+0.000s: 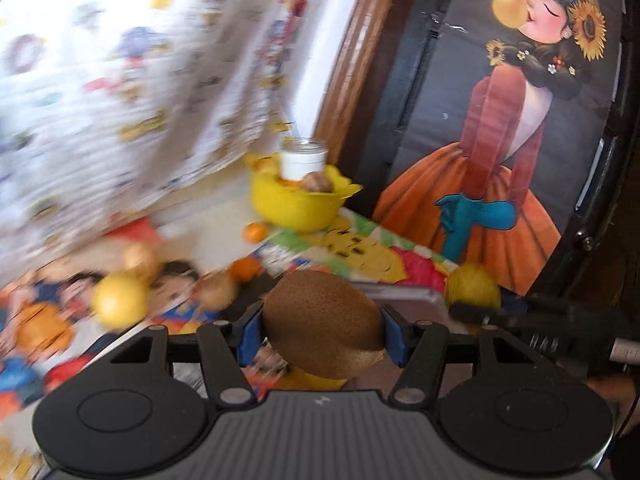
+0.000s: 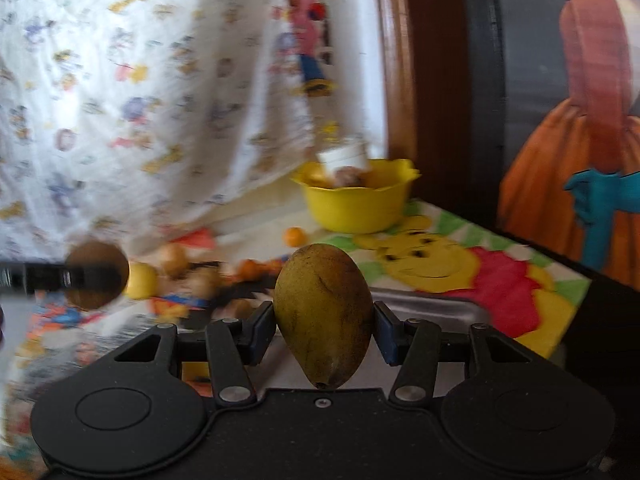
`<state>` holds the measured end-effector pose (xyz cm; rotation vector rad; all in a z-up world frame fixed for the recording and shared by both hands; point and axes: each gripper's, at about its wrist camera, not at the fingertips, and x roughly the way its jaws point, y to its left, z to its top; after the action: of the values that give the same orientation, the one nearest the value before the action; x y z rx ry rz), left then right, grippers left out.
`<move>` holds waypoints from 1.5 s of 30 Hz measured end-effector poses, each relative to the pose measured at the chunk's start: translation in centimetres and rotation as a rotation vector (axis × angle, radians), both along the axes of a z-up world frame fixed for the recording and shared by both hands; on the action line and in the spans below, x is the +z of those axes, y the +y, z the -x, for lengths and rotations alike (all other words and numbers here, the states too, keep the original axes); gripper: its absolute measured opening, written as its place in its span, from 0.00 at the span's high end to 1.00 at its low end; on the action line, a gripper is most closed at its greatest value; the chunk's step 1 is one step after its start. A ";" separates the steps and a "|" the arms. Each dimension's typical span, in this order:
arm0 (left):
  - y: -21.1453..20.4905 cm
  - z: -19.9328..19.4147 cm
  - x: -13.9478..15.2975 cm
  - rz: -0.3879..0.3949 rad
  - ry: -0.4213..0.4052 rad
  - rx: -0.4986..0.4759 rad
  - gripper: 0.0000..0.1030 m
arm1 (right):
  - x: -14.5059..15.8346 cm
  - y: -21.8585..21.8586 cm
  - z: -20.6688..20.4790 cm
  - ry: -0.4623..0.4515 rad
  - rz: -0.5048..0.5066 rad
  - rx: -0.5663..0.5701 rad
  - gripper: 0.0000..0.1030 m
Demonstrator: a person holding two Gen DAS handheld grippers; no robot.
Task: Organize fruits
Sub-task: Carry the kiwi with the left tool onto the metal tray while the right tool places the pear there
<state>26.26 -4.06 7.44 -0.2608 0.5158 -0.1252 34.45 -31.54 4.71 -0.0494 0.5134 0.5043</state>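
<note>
My left gripper (image 1: 322, 334) is shut on a brown fuzzy kiwi (image 1: 320, 320), held off the table between the blue pads. My right gripper (image 2: 325, 332) is shut on a yellow-brown mango (image 2: 322, 304), stem end toward the camera. In each wrist view the other gripper's fruit shows at the side: the mango (image 1: 474, 286) at right, the kiwi (image 2: 96, 276) at left. Ahead at the back stands a yellow bowl (image 1: 292, 210) (image 2: 352, 208) holding some fruit and a white jar (image 1: 302, 162). Both grippers are well short of the bowl.
Loose fruit lies on the cartoon-print cloth: a lemon (image 1: 120, 300) (image 2: 140, 280), small oranges (image 1: 255, 232) (image 2: 294, 236) and brownish fruits (image 1: 218, 290). A silver tray edge (image 2: 432, 304) lies just ahead. A printed curtain hangs at left, a dark poster board at right.
</note>
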 end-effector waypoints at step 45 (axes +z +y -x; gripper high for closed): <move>-8.2 -19.3 -8.6 -0.084 0.289 -0.163 0.37 | -7.9 -1.4 -8.7 0.002 0.213 0.011 0.44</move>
<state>45.56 -12.24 -1.17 -0.1548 0.8275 -0.2253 43.20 -32.97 -3.14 -0.2561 0.5672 0.4588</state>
